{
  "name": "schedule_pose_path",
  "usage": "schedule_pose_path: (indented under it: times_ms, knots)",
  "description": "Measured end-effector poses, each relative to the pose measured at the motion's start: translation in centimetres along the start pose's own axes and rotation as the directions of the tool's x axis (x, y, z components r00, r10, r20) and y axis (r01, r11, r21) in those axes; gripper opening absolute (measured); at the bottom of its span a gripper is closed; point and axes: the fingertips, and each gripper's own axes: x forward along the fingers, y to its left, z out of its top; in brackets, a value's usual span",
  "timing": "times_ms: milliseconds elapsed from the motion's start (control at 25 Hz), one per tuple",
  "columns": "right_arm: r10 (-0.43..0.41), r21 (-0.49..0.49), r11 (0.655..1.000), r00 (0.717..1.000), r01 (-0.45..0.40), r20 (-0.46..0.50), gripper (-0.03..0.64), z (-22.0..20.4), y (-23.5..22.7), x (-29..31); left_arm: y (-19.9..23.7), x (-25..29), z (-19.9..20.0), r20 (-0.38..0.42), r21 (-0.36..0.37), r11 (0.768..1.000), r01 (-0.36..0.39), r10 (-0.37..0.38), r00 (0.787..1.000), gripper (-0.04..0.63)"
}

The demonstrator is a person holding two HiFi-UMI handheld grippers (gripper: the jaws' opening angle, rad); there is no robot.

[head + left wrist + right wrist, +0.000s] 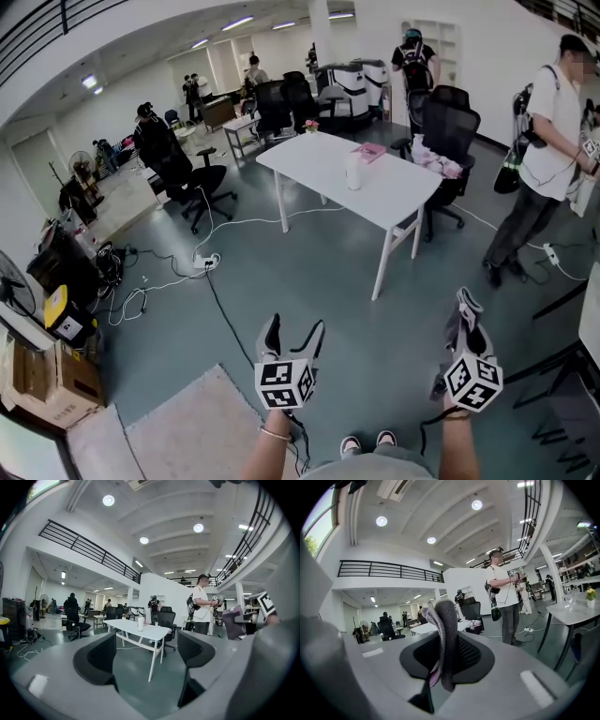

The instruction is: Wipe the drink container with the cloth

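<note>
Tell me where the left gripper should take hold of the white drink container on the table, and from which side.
Grip the drink container at mid-height, probably from the near long edge of the table, left gripper level. It stands upright, a plain cylinder, with bare tabletop on that side.

My fingers (101, 660) are black with a fine dotted texture, set in pale grey housings. My left gripper (295, 330) and right gripper (466, 302) each bear a cube of black squares on white. The cloth (445, 634) is grey with a pink-lilac edge. The drink container (353, 172) and surface (309, 155) are white, the floor (309, 272) dark grey-green, the rug (187, 422) beige.
</note>
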Motion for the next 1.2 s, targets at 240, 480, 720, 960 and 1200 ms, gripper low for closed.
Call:
schedule_pose_path:
  times_ms: [240, 480, 720, 960, 1200]
  knots:
    - [-0.001, -0.019, 1.000, 1.000, 0.001, -0.013, 0.067, -0.8, 1.2, 1.1, 2.2, 1.0, -0.1, 0.006, -0.017, 1.000, -0.023, 0.023, 1.000, 0.410]
    - [-0.020, -0.084, 0.996, 1.000, 0.018, -0.023, 0.067, -0.9, 0.5, 3.7, 2.5, 4.2, -0.7, 0.000, -0.025, 0.999, -0.026, 0.026, 1.000, 0.410]
    - [-0.014, -0.070, 0.997, 1.000, 0.013, -0.013, 0.067, 0.5, -0.7, 9.5, 2.4, 9.5, -0.3, 0.002, -0.023, 0.999, -0.029, 0.029, 1.000, 0.410]
    - [0.015, -0.082, 0.996, 1.000, -0.017, -0.025, 0.067, 2.3, -1.0, 17.0, 3.5, 15.9, 1.1, 0.012, -0.034, 0.997, -0.066, 0.066, 0.998, 0.410]
    - [0.049, -0.097, 0.994, 0.998, -0.053, -0.043, 0.067, 4.2, -1.6, 25.3, 4.0, 23.0, 2.1, 0.015, -0.050, 0.994, -0.101, 0.102, 0.995, 0.410]
